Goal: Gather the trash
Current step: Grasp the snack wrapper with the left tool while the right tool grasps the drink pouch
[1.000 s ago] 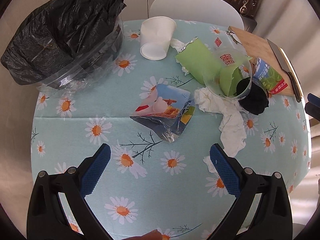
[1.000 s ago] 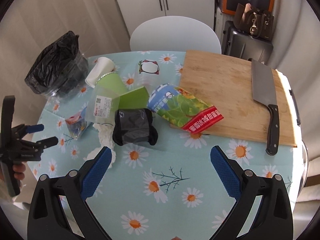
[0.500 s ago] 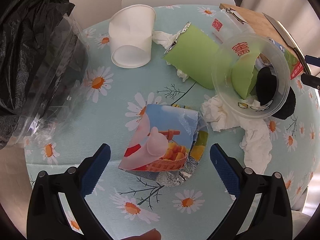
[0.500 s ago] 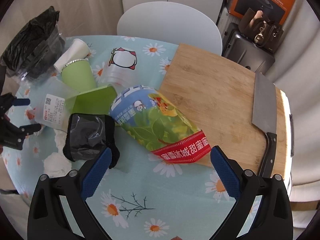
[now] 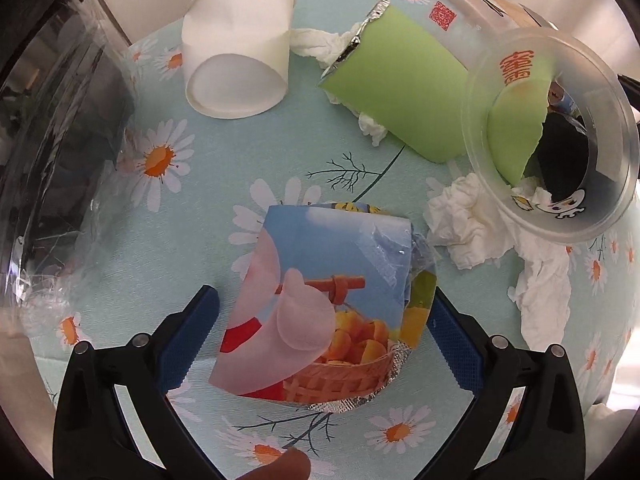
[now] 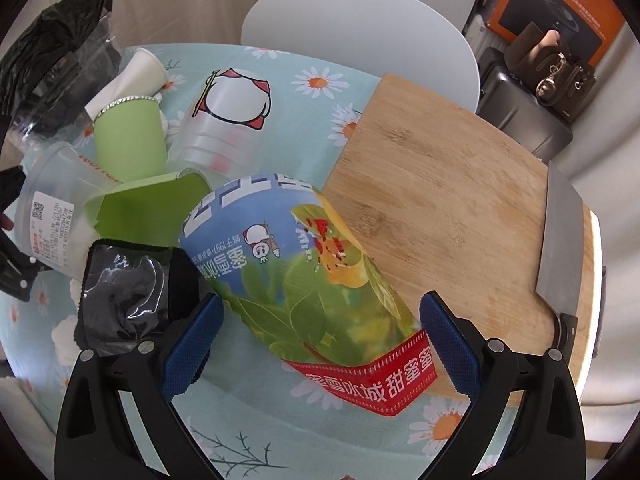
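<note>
My left gripper [image 5: 322, 338] is open, its blue pads on either side of a crumpled snack wrapper [image 5: 320, 308] with a pink pig and a fruit basket printed on it, lying on the daisy tablecloth. My right gripper [image 6: 318, 344] is open around a blue, green and red paper cup [image 6: 304, 276] lying on its side at the cutting board's edge. A black-lined clear bin [image 5: 52, 120] stands at the left of the left wrist view and also shows in the right wrist view [image 6: 52, 68].
A white paper cup [image 5: 238, 44], green sleeve [image 5: 404, 88], clear plastic cup [image 5: 556, 136] and crumpled tissues [image 5: 476, 224] lie beyond the wrapper. A black pouch [image 6: 128, 296] lies left of the printed cup. A cleaver [image 6: 560, 248] rests on the wooden board [image 6: 440, 200].
Both grippers have moved forward and down. The left one now straddles the snack wrapper, the right one straddles the printed paper cup. Both have stayed open.
</note>
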`<action>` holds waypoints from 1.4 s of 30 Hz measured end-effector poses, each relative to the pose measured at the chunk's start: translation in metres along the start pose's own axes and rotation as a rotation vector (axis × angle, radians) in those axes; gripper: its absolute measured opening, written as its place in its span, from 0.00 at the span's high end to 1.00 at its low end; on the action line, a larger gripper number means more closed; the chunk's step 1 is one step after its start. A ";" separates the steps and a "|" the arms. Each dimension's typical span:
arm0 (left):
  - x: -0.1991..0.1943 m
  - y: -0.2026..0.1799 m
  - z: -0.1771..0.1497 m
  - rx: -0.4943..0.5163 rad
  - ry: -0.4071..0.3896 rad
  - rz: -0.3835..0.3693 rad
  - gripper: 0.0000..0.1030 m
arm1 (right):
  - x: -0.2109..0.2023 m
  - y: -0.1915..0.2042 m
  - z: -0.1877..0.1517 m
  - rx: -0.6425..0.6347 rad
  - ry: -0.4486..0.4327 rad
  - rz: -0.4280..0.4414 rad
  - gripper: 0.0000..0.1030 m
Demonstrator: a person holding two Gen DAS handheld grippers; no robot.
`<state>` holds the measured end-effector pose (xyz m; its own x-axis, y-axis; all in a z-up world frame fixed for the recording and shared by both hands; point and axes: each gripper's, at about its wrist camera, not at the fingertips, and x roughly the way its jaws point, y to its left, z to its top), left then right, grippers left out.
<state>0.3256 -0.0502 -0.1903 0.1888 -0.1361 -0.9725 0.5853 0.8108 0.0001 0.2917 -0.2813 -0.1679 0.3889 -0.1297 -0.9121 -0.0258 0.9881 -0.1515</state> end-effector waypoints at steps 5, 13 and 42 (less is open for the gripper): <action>-0.001 -0.004 0.003 0.023 -0.033 0.007 0.04 | 0.002 0.002 -0.002 0.025 -0.002 0.007 0.30; -0.016 -0.013 -0.024 -0.031 -0.038 0.004 0.27 | -0.010 -0.001 -0.009 0.074 -0.047 0.041 0.58; -0.110 -0.029 -0.162 -0.249 -0.077 0.123 0.38 | -0.094 0.002 -0.079 0.098 -0.241 0.219 0.69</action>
<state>0.1598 0.0335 -0.1209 0.3114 -0.0628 -0.9482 0.3442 0.9375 0.0509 0.1825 -0.2739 -0.1128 0.5910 0.0981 -0.8007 -0.0490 0.9951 0.0857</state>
